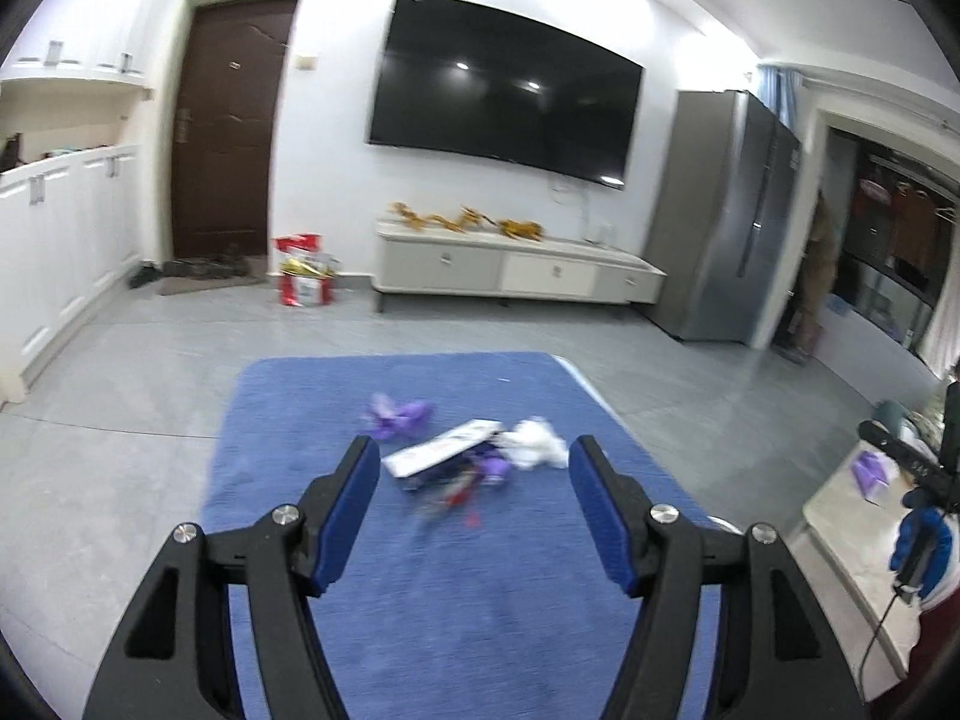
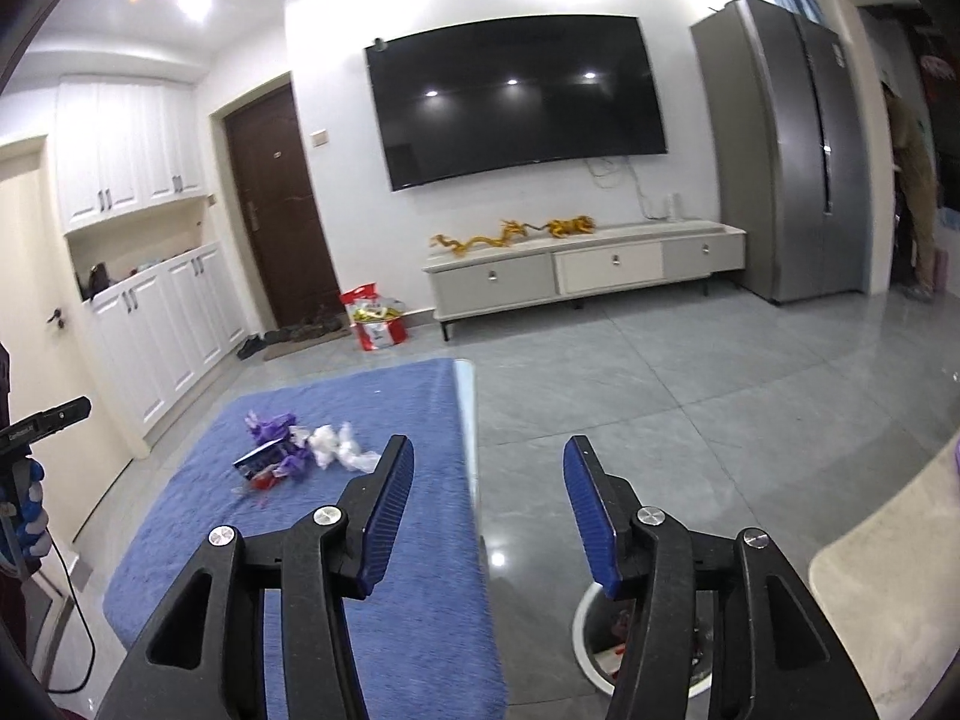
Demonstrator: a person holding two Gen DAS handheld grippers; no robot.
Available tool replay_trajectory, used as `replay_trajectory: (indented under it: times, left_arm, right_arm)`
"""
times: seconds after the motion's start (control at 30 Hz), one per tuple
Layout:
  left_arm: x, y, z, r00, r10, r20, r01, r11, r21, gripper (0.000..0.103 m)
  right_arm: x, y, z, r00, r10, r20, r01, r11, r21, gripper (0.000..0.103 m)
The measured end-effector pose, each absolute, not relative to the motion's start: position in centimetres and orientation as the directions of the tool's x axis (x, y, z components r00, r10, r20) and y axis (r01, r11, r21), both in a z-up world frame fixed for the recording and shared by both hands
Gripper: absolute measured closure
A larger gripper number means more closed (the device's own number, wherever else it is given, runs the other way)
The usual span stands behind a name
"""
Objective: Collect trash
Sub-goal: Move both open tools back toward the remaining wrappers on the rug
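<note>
A small heap of trash lies on the blue cloth-covered table (image 1: pixel 456 600): a purple wrapper (image 1: pixel 399 414), a crumpled white tissue (image 1: pixel 534 443), a flat white packet (image 1: pixel 441 453) and red scraps (image 1: pixel 462 501). My left gripper (image 1: pixel 474 450) hovers just short of the heap, open, nothing between its blue pads. My right gripper (image 2: pixel 489 450) is open and empty too, held off the table's right edge above a white-rimmed bin (image 2: pixel 591 642) with scraps inside. From there the trash heap (image 2: pixel 300 456) sits to the left on the blue cloth (image 2: pixel 360 600).
Grey tiled floor (image 2: pixel 720 390) surrounds the table. Against the far wall stand a TV (image 1: pixel 504 84), a low TV cabinet (image 1: pixel 516 267), a steel fridge (image 1: pixel 726 216) and a red-and-white bag (image 1: pixel 303 276) by the brown door (image 1: pixel 228 120). A person (image 2: pixel 918 180) stands by the doorway. A pale rug (image 2: pixel 888 600) lies at right.
</note>
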State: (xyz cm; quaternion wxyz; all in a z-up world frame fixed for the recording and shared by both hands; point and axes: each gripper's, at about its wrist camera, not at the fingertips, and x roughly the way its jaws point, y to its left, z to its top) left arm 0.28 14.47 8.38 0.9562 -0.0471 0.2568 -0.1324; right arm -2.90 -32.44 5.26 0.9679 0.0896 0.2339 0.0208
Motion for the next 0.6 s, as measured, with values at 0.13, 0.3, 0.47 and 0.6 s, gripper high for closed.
replay_trajectory:
  times: [0.13, 0.3, 0.47, 0.6]
  left_arm:
    - [-0.3, 16.9, 7.5, 0.836, -0.242, -0.493, 0.191, 0.97, -0.152, 0.039]
    - [-0.2, 17.1, 6.2, 0.826, -0.218, -0.521, 0.17, 0.976, -0.138, 0.039]
    - [0.5, 15.9, 5.1, 0.804, -0.231, -0.549, 0.174, 0.973, -0.154, 0.039]
    - [0.7, 15.0, 4.8, 0.804, -0.222, -0.552, 0.186, 0.975, -0.12, 0.037]
  right_arm:
    - [-2.3, -31.3, 4.9, 0.88, 0.108, -0.463, -0.03, 0.985, 0.171, 0.051]
    - [-1.8, -31.0, 4.2, 0.864, 0.116, -0.49, -0.041, 0.986, 0.16, 0.051]
    - [-1.8, -30.7, 3.6, 0.855, 0.114, -0.505, -0.037, 0.986, 0.16, 0.051]
    - [-1.7, -30.4, 3.4, 0.849, 0.115, -0.515, -0.042, 0.988, 0.151, 0.051]
